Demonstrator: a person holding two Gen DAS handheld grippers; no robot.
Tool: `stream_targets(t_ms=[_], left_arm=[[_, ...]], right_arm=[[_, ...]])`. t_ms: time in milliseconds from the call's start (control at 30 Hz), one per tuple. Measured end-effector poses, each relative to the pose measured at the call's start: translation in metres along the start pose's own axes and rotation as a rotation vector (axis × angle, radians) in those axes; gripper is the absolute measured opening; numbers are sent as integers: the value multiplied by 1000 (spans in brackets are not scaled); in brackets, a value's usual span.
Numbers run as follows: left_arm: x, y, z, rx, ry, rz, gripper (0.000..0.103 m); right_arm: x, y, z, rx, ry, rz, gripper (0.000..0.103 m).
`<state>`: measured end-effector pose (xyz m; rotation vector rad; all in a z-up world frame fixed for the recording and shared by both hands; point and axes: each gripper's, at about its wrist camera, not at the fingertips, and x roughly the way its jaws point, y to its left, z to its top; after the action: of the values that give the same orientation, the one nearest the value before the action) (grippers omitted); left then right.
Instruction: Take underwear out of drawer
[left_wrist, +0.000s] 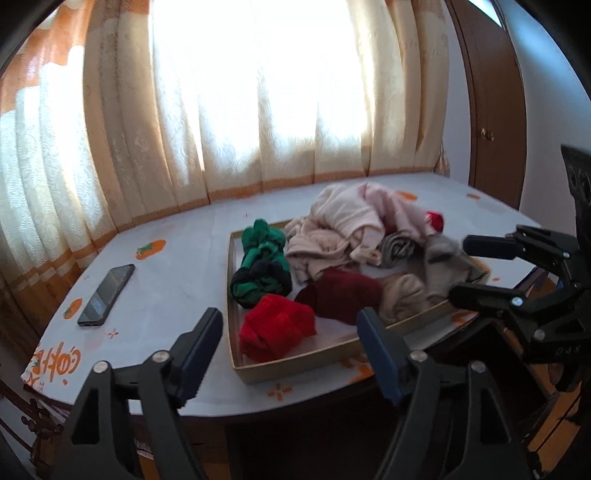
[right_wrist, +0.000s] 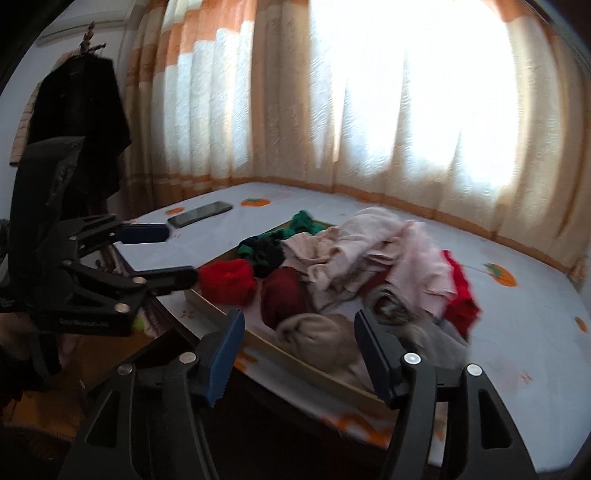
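A shallow cardboard drawer tray (left_wrist: 295, 363) lies on the table and holds rolled and crumpled underwear: a bright red roll (left_wrist: 275, 330), a maroon piece (left_wrist: 341, 295), a green and black roll (left_wrist: 260, 269), pale pink garments (left_wrist: 347, 225), grey and beige pieces. The tray (right_wrist: 210, 308) also shows in the right wrist view with the red roll (right_wrist: 227, 280). My left gripper (left_wrist: 290, 332) is open and empty, just in front of the tray's near edge. My right gripper (right_wrist: 299, 336) is open and empty over the tray's near right corner; it also shows in the left wrist view (left_wrist: 460, 267).
A black phone (left_wrist: 107, 294) lies on the white tablecloth with orange fruit prints (left_wrist: 166, 295), left of the tray. Curtains (left_wrist: 240, 110) hang behind the table. A brown door (left_wrist: 495, 110) stands at the right. Dark clothes (right_wrist: 81, 122) hang at the left in the right wrist view.
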<state>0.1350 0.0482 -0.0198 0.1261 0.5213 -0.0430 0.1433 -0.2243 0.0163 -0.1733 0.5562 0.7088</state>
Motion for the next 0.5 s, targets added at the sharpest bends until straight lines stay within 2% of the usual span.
stream_targets(t_ms=[233,500], left_arm=[[-42,-11,-5,-32,-84,-2,90],[-63,-22,-5,-26,-116,-5,94]], right_arm=[[-60,-5,-12,51,-101,-102,75],[-86,-1,-7,57,-141,-117,77]])
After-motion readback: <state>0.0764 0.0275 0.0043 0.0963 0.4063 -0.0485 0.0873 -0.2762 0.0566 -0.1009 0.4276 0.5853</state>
